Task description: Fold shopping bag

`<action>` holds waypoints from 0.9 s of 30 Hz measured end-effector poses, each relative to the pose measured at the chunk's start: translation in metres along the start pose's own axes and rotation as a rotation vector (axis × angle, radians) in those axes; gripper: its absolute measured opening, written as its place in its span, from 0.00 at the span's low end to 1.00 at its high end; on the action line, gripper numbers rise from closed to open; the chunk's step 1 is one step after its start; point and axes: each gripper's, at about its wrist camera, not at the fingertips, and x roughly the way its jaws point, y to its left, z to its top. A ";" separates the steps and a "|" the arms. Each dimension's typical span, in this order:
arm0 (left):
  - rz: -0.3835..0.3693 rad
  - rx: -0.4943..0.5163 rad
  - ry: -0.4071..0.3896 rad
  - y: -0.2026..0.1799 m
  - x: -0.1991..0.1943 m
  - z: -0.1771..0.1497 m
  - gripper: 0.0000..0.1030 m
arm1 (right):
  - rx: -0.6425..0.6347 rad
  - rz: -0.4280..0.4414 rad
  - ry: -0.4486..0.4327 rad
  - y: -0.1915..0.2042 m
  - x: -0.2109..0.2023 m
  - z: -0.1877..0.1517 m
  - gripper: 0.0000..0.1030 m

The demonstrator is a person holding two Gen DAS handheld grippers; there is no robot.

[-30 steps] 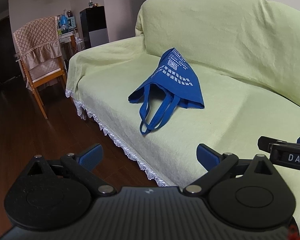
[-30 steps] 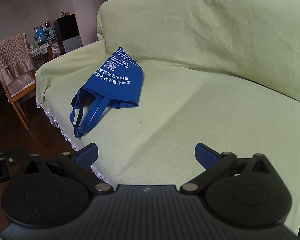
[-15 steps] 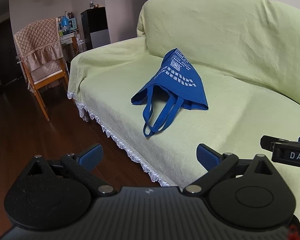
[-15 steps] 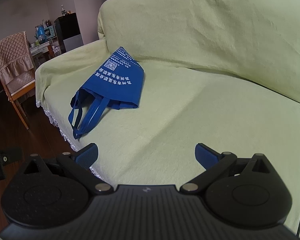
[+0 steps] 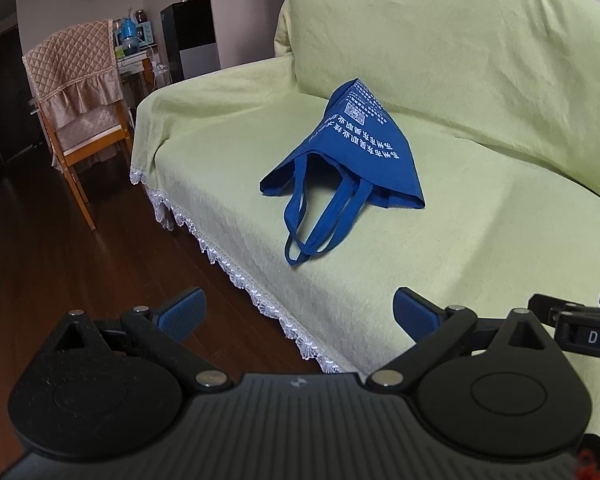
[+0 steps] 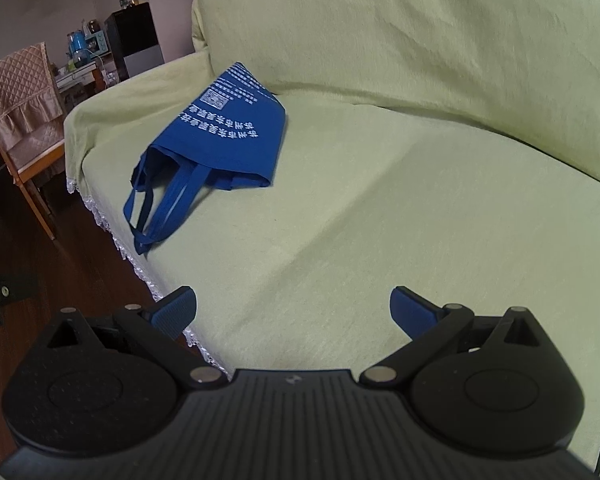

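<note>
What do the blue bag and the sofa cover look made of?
Shopping bag: apparently thin matte non-woven or woven fabric; it slumps, with flat limp handles and white printing. Sofa cover: soft pale-green woven cloth, wrinkled, lace-trimmed at the front edge.

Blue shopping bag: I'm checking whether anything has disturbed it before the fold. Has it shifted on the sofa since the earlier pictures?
No. The blue shopping bag lies where it did against the sofa backrest crease; only the cameras moved.
</note>
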 end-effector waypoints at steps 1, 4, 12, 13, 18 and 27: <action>-0.003 -0.001 0.000 0.004 0.003 0.003 0.98 | 0.002 -0.004 0.001 -0.001 0.002 0.001 0.99; -0.004 -0.004 -0.001 -0.001 0.006 0.001 0.98 | 0.008 -0.018 0.004 -0.006 0.008 0.002 0.99; -0.015 -0.017 0.007 0.011 0.020 0.010 0.98 | 0.008 -0.042 0.009 -0.009 0.023 0.008 0.99; -0.015 -0.018 0.007 0.013 0.021 0.010 0.98 | 0.003 -0.044 0.011 -0.008 0.026 0.008 0.99; -0.014 -0.023 0.015 0.027 0.031 0.018 0.98 | -0.008 -0.042 0.020 -0.003 0.038 0.013 0.99; -0.043 -0.019 -0.005 0.035 0.047 0.018 0.98 | -0.030 -0.035 0.027 0.005 0.064 0.026 0.99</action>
